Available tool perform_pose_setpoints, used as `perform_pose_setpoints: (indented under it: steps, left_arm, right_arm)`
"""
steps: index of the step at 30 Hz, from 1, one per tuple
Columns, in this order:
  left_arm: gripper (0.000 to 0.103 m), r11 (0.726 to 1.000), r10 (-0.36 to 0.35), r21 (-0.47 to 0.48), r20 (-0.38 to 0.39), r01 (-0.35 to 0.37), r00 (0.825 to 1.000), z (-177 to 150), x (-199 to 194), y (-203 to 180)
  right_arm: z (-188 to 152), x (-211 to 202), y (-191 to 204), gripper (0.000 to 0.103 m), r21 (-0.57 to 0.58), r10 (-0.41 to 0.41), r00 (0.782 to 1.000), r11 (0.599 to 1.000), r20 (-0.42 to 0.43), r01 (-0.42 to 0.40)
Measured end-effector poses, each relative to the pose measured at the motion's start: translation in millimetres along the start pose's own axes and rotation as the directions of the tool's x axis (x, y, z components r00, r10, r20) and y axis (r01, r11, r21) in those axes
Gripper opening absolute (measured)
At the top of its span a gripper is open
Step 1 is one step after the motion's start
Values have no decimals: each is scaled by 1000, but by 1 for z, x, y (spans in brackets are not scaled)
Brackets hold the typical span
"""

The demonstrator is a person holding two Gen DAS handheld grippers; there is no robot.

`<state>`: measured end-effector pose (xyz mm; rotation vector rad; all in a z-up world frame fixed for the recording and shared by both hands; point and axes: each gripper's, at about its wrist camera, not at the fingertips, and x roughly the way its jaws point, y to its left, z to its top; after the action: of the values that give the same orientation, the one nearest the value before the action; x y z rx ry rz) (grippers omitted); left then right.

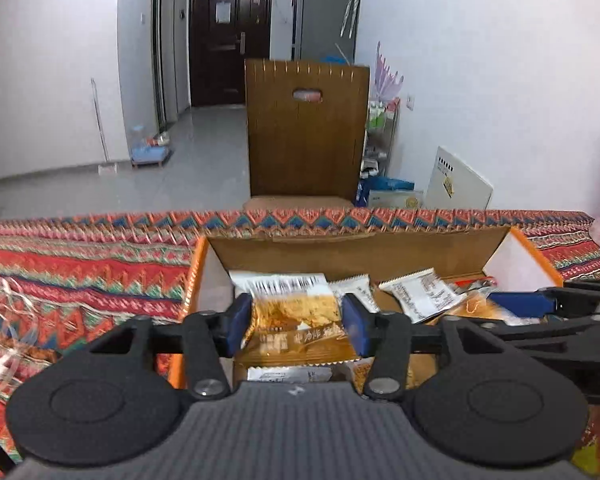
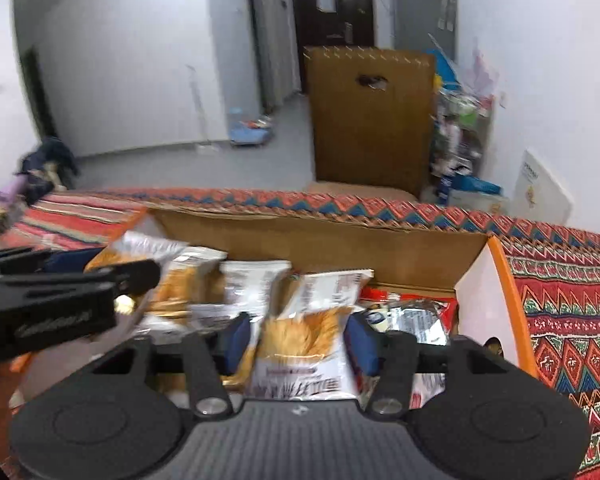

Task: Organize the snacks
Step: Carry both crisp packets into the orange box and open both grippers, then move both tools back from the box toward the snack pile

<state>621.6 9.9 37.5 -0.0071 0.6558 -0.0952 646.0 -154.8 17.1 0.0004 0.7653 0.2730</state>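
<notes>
Hovering over an open cardboard box [image 1: 352, 250], the left tongs [image 1: 298, 326] stand with their blue pads apart; a golden snack packet [image 1: 294, 320] shows between them, but I cannot tell if the pads press on it. The right tongs [image 2: 298, 344] are also apart, over a white and orange snack packet [image 2: 304, 344] in the same box, and the grip is unclear too. More snack packets [image 1: 420, 294] lie loose inside the box, near its far wall. The box sits on a counter covered by a red patterned cloth [image 1: 80, 272]. Behind the counter stands a brown wooden chair [image 1: 306, 128], and farther back a dark door [image 1: 228, 36].
</notes>
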Motion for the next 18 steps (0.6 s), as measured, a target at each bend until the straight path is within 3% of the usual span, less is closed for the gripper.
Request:
perform_pose_setpoints:
  steps: [1, 8, 15, 18]
  left_arm:
    - [67, 1000, -13, 0, -9, 13, 1000, -1, 3, 2]
    - [68, 999, -24, -21, 13, 24, 1000, -3, -12, 15]
    - [73, 999, -31, 15, 68, 30, 997, 4, -76, 11]
    - [75, 999, -34, 45, 102, 30, 994, -1, -115, 6]
  right_arm:
    - [0, 6, 0, 61, 3, 3, 1000, 1000, -8, -3]
    - [-7, 1, -4, 62, -1, 7, 999, 1000, 38, -7]
    - [-6, -67, 0, 62, -76, 2, 996, 997, 89, 4]
    - [-11, -108, 2, 67, -113, 20, 993, 994, 112, -7]
